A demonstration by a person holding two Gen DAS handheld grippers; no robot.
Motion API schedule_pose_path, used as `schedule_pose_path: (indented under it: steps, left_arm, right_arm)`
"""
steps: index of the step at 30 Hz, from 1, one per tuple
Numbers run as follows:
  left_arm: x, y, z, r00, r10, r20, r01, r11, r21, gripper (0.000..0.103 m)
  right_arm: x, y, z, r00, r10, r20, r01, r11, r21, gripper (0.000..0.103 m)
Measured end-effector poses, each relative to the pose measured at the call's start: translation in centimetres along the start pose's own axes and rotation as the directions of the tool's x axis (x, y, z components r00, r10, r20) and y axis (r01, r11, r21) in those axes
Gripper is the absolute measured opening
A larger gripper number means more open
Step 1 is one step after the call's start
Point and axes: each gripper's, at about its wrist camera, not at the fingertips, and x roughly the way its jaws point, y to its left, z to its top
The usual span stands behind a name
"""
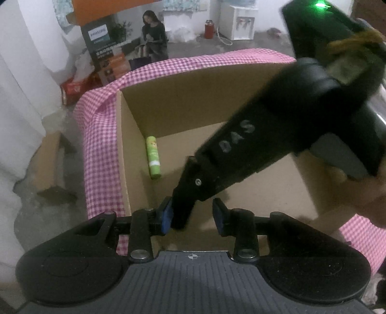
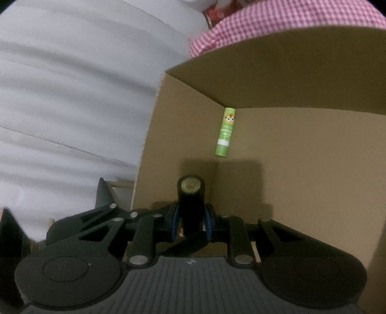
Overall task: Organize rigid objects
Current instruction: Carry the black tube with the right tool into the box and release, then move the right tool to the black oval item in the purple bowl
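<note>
An open cardboard box stands on a pink checked cloth. A green tube lies on the box floor along its left wall; it shows too in the right wrist view, the green tube near the far corner. My right gripper is shut on a black cylinder with a brass-coloured end, held over the box. In the left wrist view the right gripper reaches in from the upper right, and the black cylinder hangs between the fingers of my left gripper. Its left pad touches the cylinder; the other pad stands apart.
White sheeting hangs to the left of the box. On the floor lie a cardboard scrap, a printed carton and a red packet. Farther back stand a red flask and a white cabinet.
</note>
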Motion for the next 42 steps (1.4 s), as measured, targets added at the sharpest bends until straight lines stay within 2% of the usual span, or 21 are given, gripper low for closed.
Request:
schedule_pose_path:
  steps: [3, 7, 12, 14, 16, 23, 27, 33, 37, 42]
  left_arm:
    - [-0.4, 0.2, 0.1, 1.0, -0.029, -0.003, 0.028, 0.999, -0.022, 0.041]
    - [-1.0, 0.2, 0.1, 0.999, -0.029, 0.02, 0.03, 0.999, -0.027, 0.045]
    - [-3.5, 0.0, -0.5, 0.994, -0.011, 0.108, 0.014, 1.0, -0.025, 0.051]
    - [-4.9, 0.1, -1.0, 0.989, -0.019, 0.145, 0.024, 0.999, -0.035, 0.053]
    - [-6.1, 0.3, -1.5, 0.983, -0.022, 0.18, 0.03, 0.999, -0.043, 0.055]
    - [-9.8, 0.5, -4.1, 0.963, -0.036, 0.266, 0.058, 0.995, -0.077, 0.056]
    - [-11.7, 0.3, -6.2, 0.949, -0.048, 0.31, 0.078, 0.993, -0.085, 0.059]
    - [-13.2, -0.5, -9.7, 0.93, -0.077, 0.361, 0.111, 0.991, -0.074, 0.06]
    - [-12.9, -1.8, -12.2, 0.931, -0.108, 0.349, 0.134, 0.989, -0.053, 0.06]
    - [-11.3, -3.5, -15.4, 0.944, -0.133, 0.304, 0.155, 0.987, -0.049, 0.06]
  right_arm:
    - [1.1, -0.4, 0.5, 0.999, -0.029, -0.021, 0.029, 1.0, 0.013, 0.025]
    - [2.5, -0.5, 1.0, 0.997, -0.052, -0.049, 0.054, 0.998, 0.027, 0.025]
    - [2.6, -0.4, 0.9, 0.998, -0.056, -0.034, 0.057, 0.997, 0.043, 0.028]
    - [1.6, -0.4, 0.4, 0.998, -0.057, -0.023, 0.058, 0.997, 0.046, 0.04]
    - [0.8, -0.1, -0.1, 0.998, -0.057, -0.006, 0.057, 0.998, 0.04, 0.045]
    - [-3.6, 1.6, -2.7, 0.997, -0.014, 0.08, 0.014, 1.0, 0.008, 0.045]
    - [-7.4, 2.8, -5.2, 0.987, 0.015, 0.16, -0.01, 0.999, -0.031, 0.045]
    - [-12.9, 3.7, -10.6, 0.956, 0.063, 0.288, -0.046, 0.997, -0.066, 0.045]
    - [-15.5, 4.2, -16.2, 0.932, 0.069, 0.356, -0.035, 0.994, -0.103, 0.045]
    - [-15.6, 3.6, -22.9, 0.917, 0.085, 0.391, -0.042, 0.992, -0.118, 0.044]
